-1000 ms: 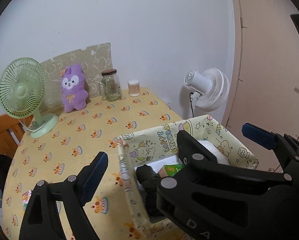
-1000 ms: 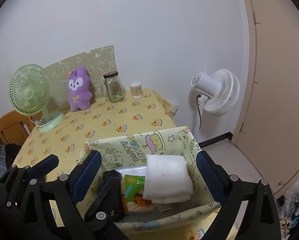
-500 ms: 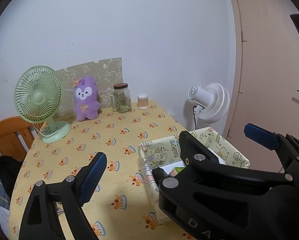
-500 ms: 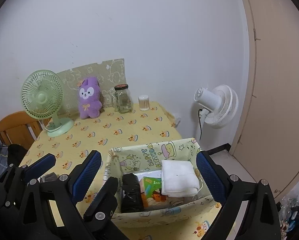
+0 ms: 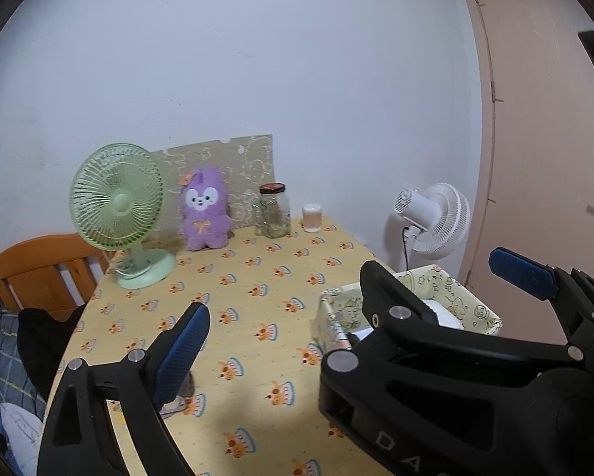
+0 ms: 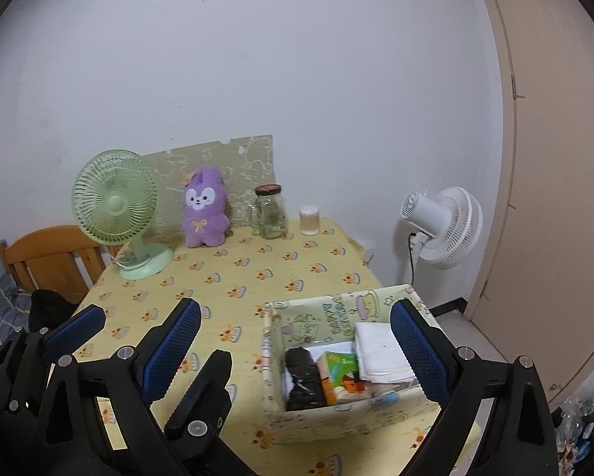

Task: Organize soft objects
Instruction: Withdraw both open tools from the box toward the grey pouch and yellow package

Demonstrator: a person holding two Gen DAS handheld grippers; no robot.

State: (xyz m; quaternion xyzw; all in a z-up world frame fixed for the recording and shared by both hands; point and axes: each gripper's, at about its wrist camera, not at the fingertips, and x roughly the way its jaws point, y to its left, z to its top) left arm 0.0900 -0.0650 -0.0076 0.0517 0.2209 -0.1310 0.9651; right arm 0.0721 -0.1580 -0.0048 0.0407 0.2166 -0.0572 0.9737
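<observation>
Mostly packed, one plush left

Fabric bin (image 6: 352, 422) at 4 o'clock holding folded items; purple plush (image 6: 203, 214) at 12 o'clock unpacked. Left gripper (image 5: 348, 305), right gripper (image 6: 297, 351): wide open, empty.

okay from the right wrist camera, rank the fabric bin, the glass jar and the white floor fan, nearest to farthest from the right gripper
1. Fabric bin: directly between the right gripper's open fingers.
2. Glass jar: table's far edge, by the wall.
3. White floor fan: off the table, right; not clearly farther than the jar.

Dim, even light; fisheye-warped edges
</observation>
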